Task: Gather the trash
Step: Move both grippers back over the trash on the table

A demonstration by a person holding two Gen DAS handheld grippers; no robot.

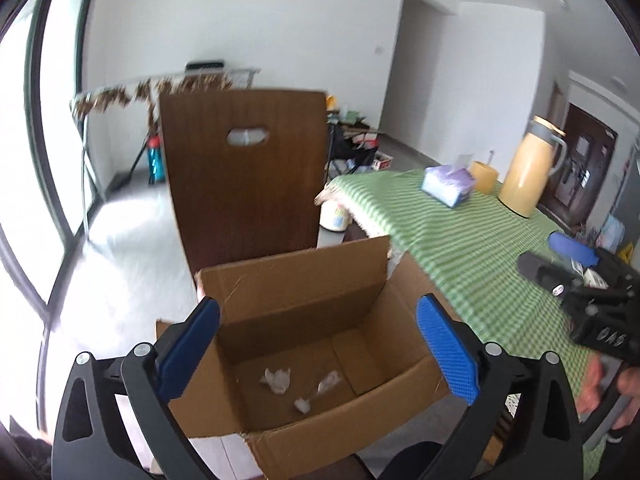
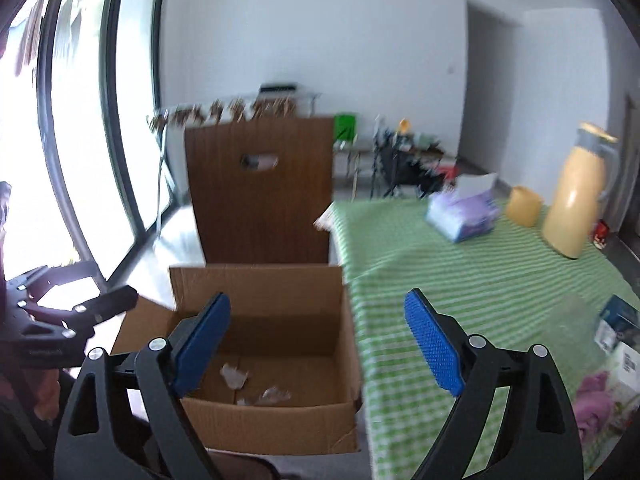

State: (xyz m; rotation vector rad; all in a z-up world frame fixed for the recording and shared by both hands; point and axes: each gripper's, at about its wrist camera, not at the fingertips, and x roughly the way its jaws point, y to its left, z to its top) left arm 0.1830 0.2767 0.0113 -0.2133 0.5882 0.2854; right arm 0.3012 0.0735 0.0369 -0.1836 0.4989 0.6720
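An open cardboard box stands beside the green checked table. Crumpled white paper scraps lie on its bottom; they also show in the right wrist view. My left gripper is open and empty, held above the box. My right gripper is open and empty, over the box's right wall and the table edge. The right gripper also shows in the left wrist view, over the table. The left gripper shows at the left of the right wrist view.
A brown wooden chair back stands behind the box. On the table are a purple tissue pack, a yellow cup, a yellow thermos jug, a clear plastic wrapper, small boxes and a pink cloth.
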